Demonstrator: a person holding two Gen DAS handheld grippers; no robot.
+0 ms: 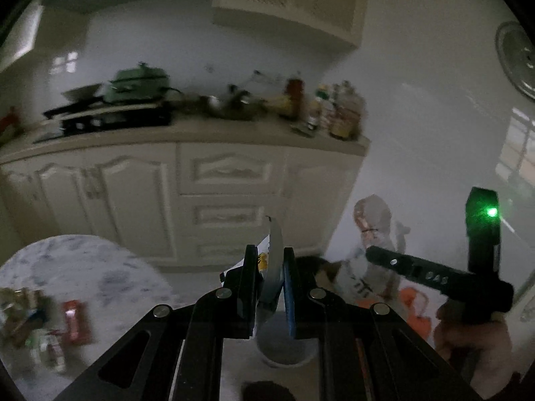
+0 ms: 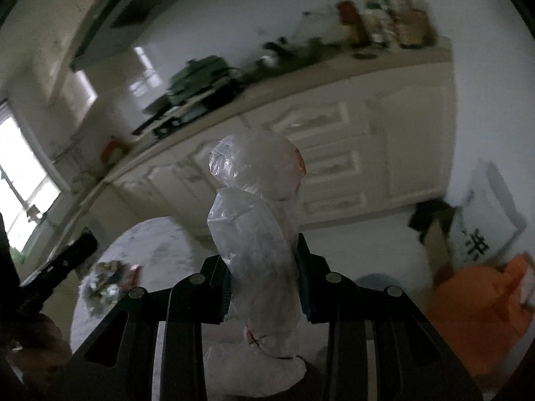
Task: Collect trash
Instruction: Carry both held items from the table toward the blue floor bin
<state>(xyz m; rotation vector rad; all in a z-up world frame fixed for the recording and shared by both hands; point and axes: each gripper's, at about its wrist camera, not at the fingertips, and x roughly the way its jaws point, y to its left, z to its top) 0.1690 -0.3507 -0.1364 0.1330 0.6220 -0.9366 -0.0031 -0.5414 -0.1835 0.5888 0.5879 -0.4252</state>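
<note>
In the left wrist view, the left gripper [image 1: 271, 277] sits at the bottom centre of the frame, its jaws pinched tight on a thin wrapper [image 1: 275, 250] that pokes up between them, white with a bit of yellow print. At the lower left is a round marble counter [image 1: 87, 267] with a blurred heap of trash [image 1: 40, 327] on its near side. The kitchen counter [image 1: 200, 130] with a green pot [image 1: 137, 83] and bottles [image 1: 331, 110] crosses the middle. At the right edge a hand [image 1: 474, 337] holds the other tool.

In the right wrist view, the right gripper [image 2: 264, 287] at bottom centre is closed narrowly around a crumpled clear plastic bag [image 2: 254, 230], which stands up through the middle of the frame. An orange bag [image 2: 481, 310] fills the lower right, beside a cardboard box [image 2: 441, 234].
</note>
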